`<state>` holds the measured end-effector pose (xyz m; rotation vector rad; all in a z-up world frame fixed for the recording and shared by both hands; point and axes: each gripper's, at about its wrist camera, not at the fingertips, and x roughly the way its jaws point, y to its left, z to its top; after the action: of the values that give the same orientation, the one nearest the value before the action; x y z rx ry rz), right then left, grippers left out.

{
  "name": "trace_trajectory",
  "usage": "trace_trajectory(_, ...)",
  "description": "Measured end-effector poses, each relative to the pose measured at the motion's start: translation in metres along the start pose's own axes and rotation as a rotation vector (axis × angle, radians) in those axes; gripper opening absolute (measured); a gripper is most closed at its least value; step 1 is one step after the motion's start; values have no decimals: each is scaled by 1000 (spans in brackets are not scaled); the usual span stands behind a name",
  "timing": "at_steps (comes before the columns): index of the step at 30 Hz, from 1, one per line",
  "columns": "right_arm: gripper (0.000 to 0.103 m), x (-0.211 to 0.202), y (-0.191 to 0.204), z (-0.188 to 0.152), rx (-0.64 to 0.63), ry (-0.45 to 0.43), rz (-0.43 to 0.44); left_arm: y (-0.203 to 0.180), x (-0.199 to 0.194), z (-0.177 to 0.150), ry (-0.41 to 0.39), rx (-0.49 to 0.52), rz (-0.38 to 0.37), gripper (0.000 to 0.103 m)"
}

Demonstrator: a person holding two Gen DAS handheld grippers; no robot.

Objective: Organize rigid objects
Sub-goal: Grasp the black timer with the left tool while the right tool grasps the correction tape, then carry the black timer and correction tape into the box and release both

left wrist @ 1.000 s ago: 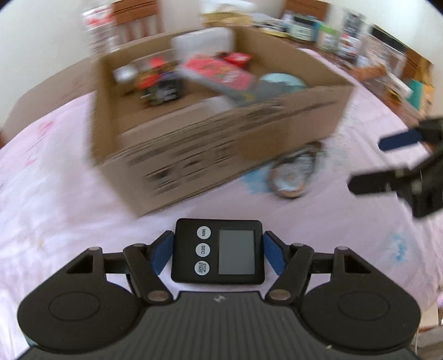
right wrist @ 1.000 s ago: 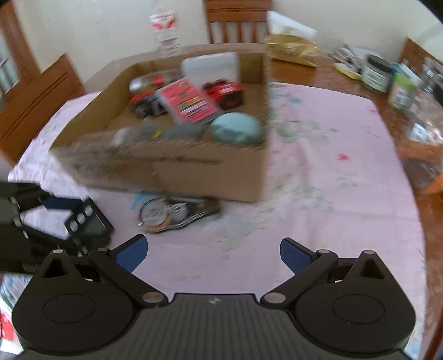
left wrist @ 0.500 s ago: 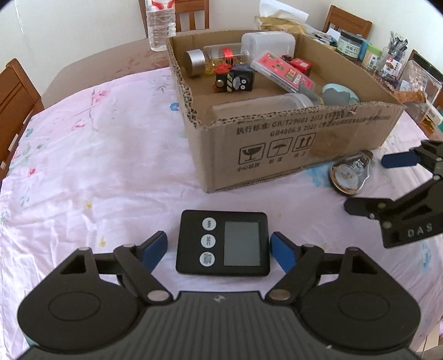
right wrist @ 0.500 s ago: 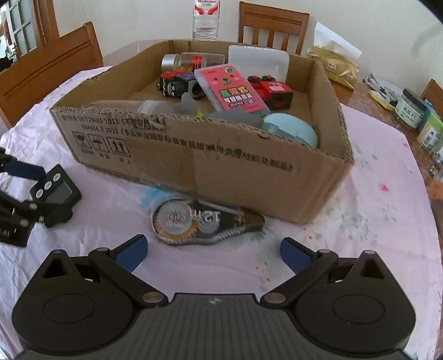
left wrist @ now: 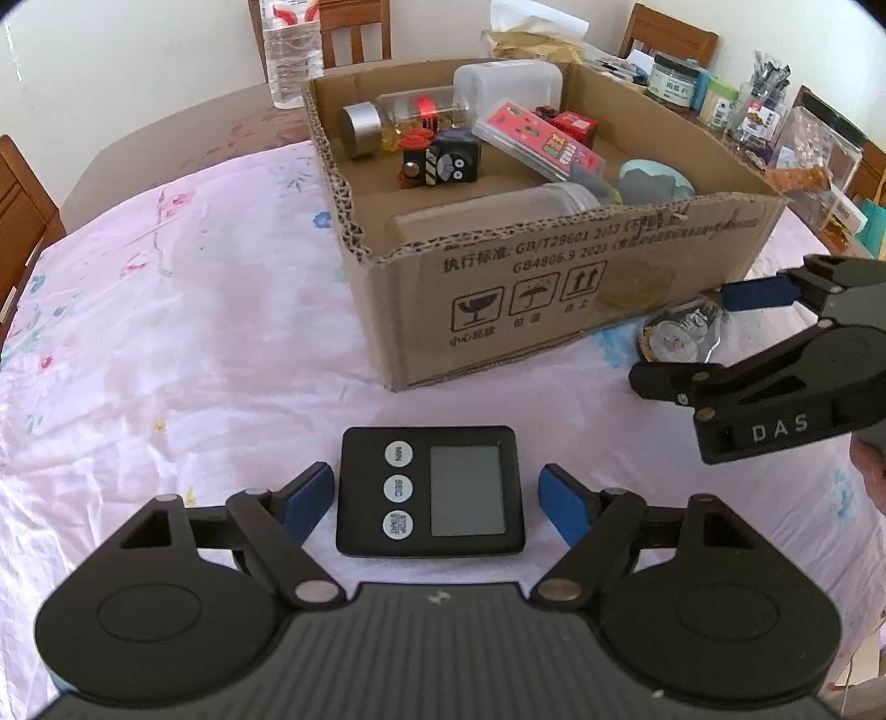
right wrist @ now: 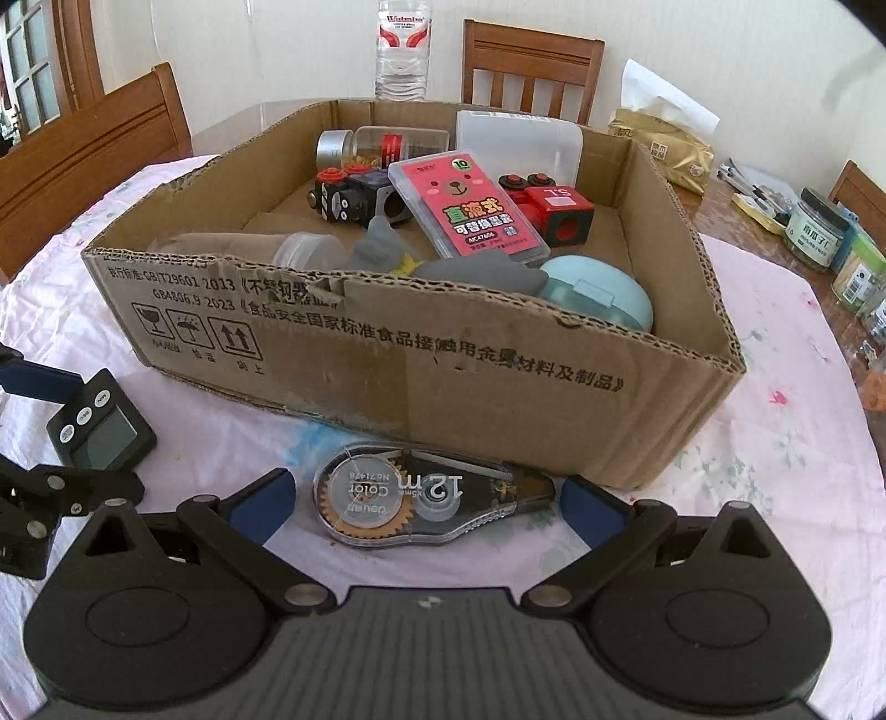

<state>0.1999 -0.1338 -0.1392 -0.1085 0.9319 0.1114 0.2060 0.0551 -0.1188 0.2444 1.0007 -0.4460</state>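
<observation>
A black digital timer [left wrist: 431, 492] lies flat on the pink tablecloth between the fingers of my left gripper [left wrist: 437, 501], which is open with small gaps on both sides. A clear correction-tape dispenser [right wrist: 426, 495] lies on the cloth against the cardboard box [right wrist: 498, 382], between the fingers of my open right gripper [right wrist: 423, 507]. The timer also shows in the right wrist view [right wrist: 102, 429], and the dispenser in the left wrist view [left wrist: 678, 335]. The box holds jars, a pink case, toy blocks and a blue case.
Wooden chairs [right wrist: 531, 72] stand around the table. A water bottle [right wrist: 402, 50] stands behind the box. Jars and packets [right wrist: 819, 232] crowd the right side of the table. Pink cloth [left wrist: 166, 332] lies left of the box.
My left gripper has opened and the timer now lies loose on the cloth. My right gripper has moved forward and down until its open fingers sit either side of the tape dispenser.
</observation>
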Motion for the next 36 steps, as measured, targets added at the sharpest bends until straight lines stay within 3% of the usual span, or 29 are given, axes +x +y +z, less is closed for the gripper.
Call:
trace_trajectory(6, 93, -6, 1, -4, 7, -6, -8, -2, 0, 1, -2, 8, 2, 79)
trace_trajectory(12, 93, -7, -2, -2, 20, 14, -17, 1, -2, 2, 0, -35, 20, 69)
trace_trajectory(27, 93, -5, 2, 6, 4, 47, -15, 1, 1, 4, 12, -34, 22, 69)
trace_trajectory(36, 93, -19, -3, 10, -30, 51, -10, -3, -4, 4, 31, 32, -6, 69)
